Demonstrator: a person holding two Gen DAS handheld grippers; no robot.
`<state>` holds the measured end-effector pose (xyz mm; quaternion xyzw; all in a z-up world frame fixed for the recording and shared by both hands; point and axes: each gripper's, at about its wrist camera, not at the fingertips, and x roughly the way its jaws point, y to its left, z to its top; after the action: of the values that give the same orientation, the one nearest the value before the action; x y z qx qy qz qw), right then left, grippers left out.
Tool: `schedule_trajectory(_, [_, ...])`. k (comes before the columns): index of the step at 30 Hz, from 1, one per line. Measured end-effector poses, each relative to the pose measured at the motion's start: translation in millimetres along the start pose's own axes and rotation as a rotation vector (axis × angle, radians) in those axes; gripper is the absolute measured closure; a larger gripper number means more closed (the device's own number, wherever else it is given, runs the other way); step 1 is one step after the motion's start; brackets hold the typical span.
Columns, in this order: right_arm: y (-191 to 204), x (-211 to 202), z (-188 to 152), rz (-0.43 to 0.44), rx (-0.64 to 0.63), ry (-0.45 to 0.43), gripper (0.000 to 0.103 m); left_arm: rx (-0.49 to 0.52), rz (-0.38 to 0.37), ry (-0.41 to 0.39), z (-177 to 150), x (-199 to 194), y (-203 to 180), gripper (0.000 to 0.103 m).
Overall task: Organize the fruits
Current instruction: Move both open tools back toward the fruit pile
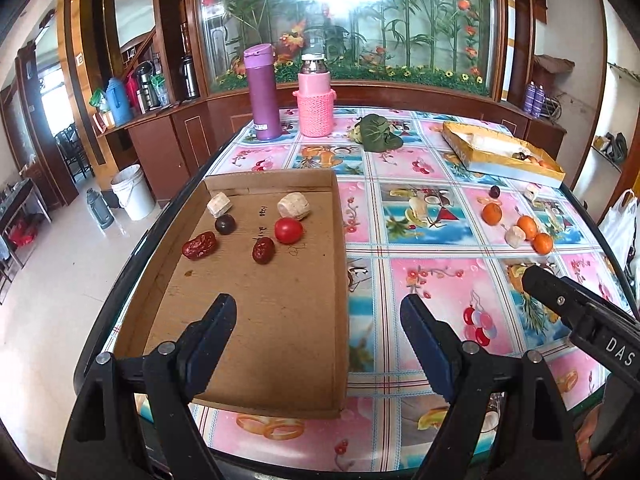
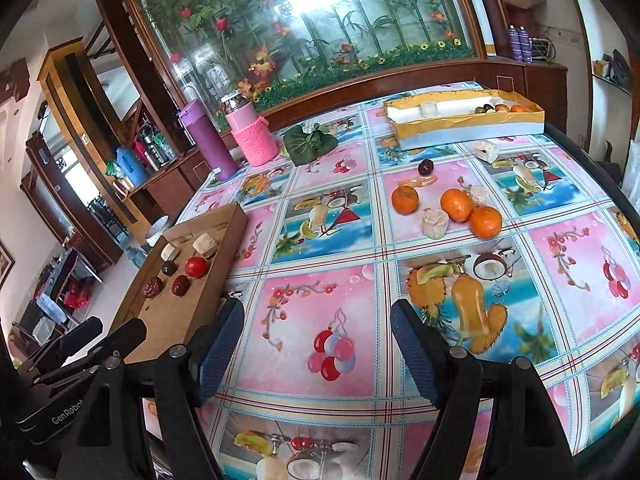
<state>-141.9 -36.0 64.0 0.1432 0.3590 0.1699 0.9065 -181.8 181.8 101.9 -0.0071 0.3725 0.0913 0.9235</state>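
Observation:
A brown cardboard tray lies at the table's left. It holds a red tomato, two red dates, a dark plum and two pale chunks. Three oranges, pale chunks and a dark plum lie loose on the right of the table. My left gripper is open and empty over the tray's near right edge. My right gripper is open and empty above the tablecloth, in front of the oranges.
A yellow box with a few fruits stands at the far right. A purple flask, a pink bottle and green leaves stand at the far edge. The table's left edge drops to the floor by a white bucket.

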Motion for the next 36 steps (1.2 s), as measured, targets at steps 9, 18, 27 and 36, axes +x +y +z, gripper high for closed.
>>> schedule_trajectory(9, [-8.8, 7.1, -1.7, -0.003, 0.012, 0.023, 0.023, 0.018, -0.016, 0.024, -2.3, 6.9, -8.0, 0.02])
schedule_trajectory(18, [-85.3, -3.3, 18.5, -0.103, 0.114, 0.033, 0.023, 0.014, -0.084, 0.093, -3.1, 26.1, -12.1, 0.019])
schedule_trajectory(27, [-174.5, 2.6, 46.2, -0.257, 0.128, 0.13, 0.023, 0.025, -0.151, 0.139, 7.1, 53.9, -35.0, 0.02])
schedule_trajectory(36, [-148.9, 70.5, 66.6, -0.199, -0.071, 0.219, 0.042, 0.115, -0.283, 0.167, 28.6, 82.7, -86.4, 0.02])
